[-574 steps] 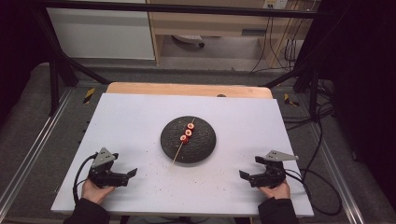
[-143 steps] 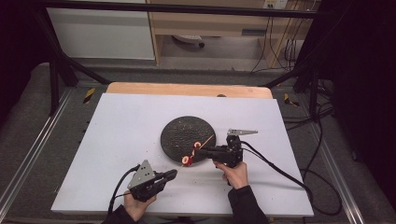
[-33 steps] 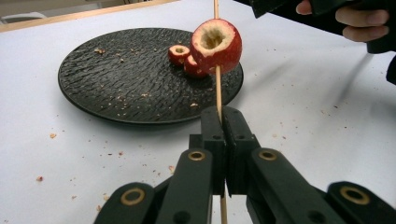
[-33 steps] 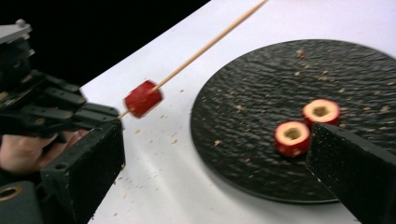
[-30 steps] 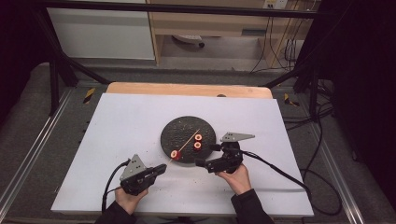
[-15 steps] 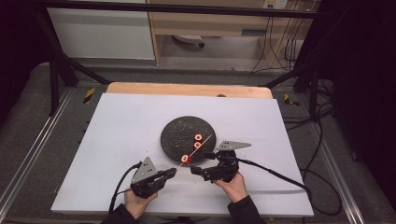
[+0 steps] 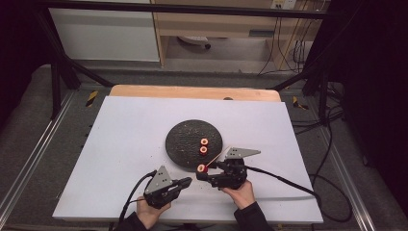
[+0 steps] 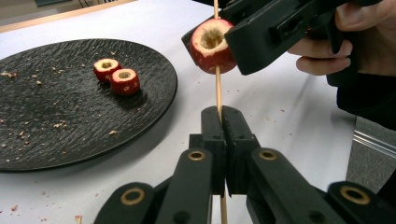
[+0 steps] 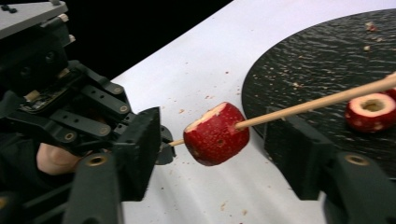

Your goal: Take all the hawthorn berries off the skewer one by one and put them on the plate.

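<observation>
Left hand-held gripper [image 7: 191, 182]: seen at lower centre of the high view, jaws clamped tight on the near end of a thin wooden skewer [image 8: 217, 91].

Skewer: held roughly level above the white bench [image 7: 120, 139], running from the left jaws up toward the plate's near right edge in the high view.

Fruit piece on skewer [image 9: 216, 133]: red-skinned, cored, threaded on the stick just beyond the left jaws, above the bench beside the plate rim.

Right hand-held gripper [image 7: 202, 174]: jaws set either side of that piece, just now narrowing; gaps are seen between pads and fruit in the right gripper view, so no grip is made.

Black plate [image 7: 179, 144]: round, textured, centre of the high view. Contents: two loose cored fruit rings [image 7: 204, 145], side by side at right of centre, plus scattered crumbs.
</observation>
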Motion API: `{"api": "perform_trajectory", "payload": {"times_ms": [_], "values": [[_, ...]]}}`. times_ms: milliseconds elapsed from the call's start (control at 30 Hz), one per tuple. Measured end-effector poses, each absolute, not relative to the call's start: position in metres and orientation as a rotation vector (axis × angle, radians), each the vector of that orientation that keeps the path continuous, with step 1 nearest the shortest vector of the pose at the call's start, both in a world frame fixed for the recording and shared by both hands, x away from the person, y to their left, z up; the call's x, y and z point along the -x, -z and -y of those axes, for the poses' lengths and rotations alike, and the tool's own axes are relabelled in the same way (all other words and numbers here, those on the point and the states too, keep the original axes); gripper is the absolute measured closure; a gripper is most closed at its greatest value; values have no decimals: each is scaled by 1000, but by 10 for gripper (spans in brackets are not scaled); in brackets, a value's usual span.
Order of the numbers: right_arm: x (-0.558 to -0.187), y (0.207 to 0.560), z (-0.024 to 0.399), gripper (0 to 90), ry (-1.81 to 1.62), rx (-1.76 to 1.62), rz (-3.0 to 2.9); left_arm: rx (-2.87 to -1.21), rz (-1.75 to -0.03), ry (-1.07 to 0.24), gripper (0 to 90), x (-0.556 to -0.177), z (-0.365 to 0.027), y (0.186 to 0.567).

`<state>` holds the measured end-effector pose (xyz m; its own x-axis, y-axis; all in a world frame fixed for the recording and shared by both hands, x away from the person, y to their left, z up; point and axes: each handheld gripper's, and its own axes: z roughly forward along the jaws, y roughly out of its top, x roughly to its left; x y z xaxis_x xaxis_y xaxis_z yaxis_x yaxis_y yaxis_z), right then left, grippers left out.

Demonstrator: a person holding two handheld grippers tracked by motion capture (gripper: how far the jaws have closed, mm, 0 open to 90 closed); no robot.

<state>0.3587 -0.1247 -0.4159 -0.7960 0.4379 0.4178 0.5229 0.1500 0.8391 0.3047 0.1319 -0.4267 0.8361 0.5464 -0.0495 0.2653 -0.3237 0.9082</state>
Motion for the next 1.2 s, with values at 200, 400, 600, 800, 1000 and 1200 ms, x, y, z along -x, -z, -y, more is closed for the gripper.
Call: {"api": "perform_trajectory", "payload": {"times_ms": [200,400,600,800,1000,1200], "values": [[-360,418,124,569,1717,937,2321,-1919,-600,-314,881,-304,-132,427],[-361,417,126,595,1713,947,2315,-1923,-601,-309,881,-304,-133,428],[-366,415,138,596,1749,1001,2259,-1921,-597,-310,881,-303,-135,428],[-372,410,150,597,1782,1046,2223,-1921,-598,-312,881,-301,-138,428],[-378,401,161,597,1811,1086,2200,-1917,-595,-316,881,-300,-143,428],[-390,388,175,597,1847,1135,2171,-1913,-596,-323,881,-301,-149,427]]}}
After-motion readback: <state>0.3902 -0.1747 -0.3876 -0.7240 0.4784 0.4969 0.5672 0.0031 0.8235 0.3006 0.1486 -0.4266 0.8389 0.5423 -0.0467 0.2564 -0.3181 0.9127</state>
